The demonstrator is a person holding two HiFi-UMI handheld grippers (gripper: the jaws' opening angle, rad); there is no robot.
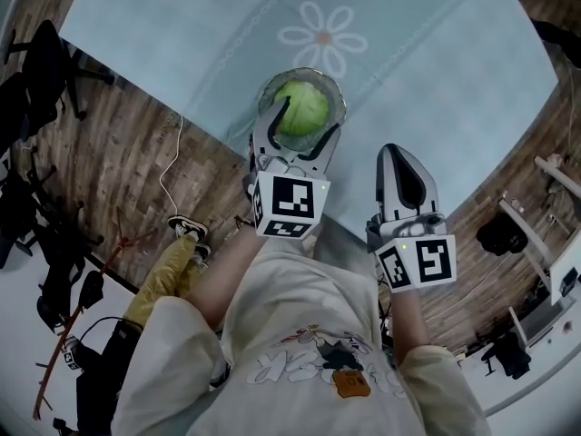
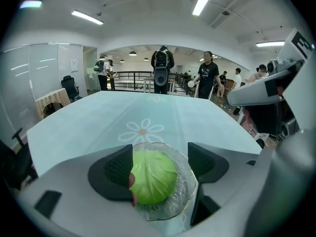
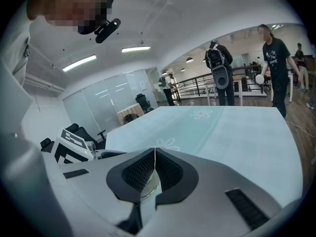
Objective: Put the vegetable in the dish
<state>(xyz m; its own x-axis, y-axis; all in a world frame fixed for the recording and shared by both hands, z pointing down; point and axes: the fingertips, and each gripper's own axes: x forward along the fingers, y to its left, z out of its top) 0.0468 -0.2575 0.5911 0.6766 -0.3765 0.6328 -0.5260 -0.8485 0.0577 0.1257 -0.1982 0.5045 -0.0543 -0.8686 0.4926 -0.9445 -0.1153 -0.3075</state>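
Cream sweatshirt with a cartoon print [image 1: 318,361]: closest to the head camera, filling the lower frame, with both forearms reaching forward from it.
Left hand-held gripper [image 1: 307,121]: jaws well apart, one on each side of the cabbage. The right pad is clear of it and the left pad sits right at its edge. It grips nothing.
Right hand-held gripper [image 1: 396,151]: jaws closed pad to pad with nothing between them. It is held over the near edge of the desk, right of the dish and apart from it.
Round pale-green cabbage [image 1: 302,109]: lying inside the dish.
Clear glass dish with a wavy rim [image 1: 338,98]: standing on the desk near its front edge, just this side of a white daisy print [image 1: 324,37].
Desk [image 1: 182,25]: covered in a pale blue cloth.
Brown plank floor [image 1: 118,162]: carries a white cable [image 1: 169,166], with a black office chair [image 1: 45,62] at the left.
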